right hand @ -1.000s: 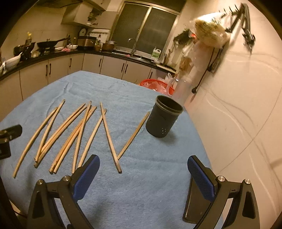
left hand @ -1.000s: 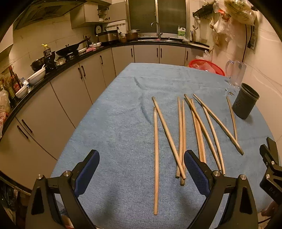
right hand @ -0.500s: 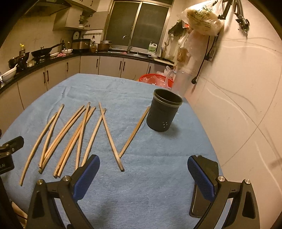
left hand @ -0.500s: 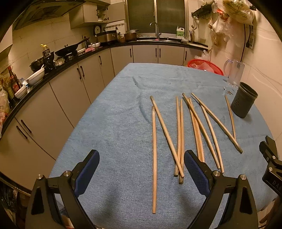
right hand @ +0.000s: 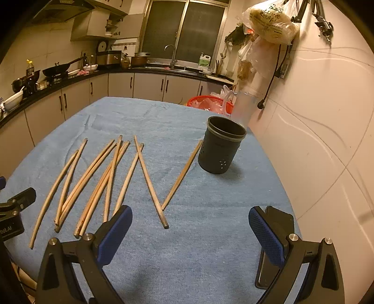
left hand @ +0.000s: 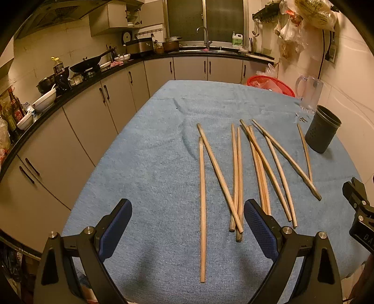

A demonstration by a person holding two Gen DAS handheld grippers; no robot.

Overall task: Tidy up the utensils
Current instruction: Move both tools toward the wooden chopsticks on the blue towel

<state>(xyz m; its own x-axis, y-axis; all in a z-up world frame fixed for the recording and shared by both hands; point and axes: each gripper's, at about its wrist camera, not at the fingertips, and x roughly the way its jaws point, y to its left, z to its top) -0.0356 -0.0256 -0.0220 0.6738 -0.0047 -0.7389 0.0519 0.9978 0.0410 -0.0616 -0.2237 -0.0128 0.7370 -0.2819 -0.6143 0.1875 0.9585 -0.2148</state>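
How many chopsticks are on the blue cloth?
10 chopsticks. Nine lie spread out and crossing over the middle of the cloth; one more chopstick lies nearest the dark cup. Some overlap, so another could be hidden.

A blue towel cloth (left hand: 152, 168) covers the table. Behind it, at the far right corner, stands a clear plastic jug (left hand: 309, 93) near a red basket (left hand: 273, 83). A dark phone (right hand: 278, 245) lies flat on the cloth by the wall. On the black counter there are a wok (left hand: 87, 64), white bowls (left hand: 44, 101) and a sink faucet (right hand: 171, 52). Plastic bags (right hand: 271, 21) hang on the wall.
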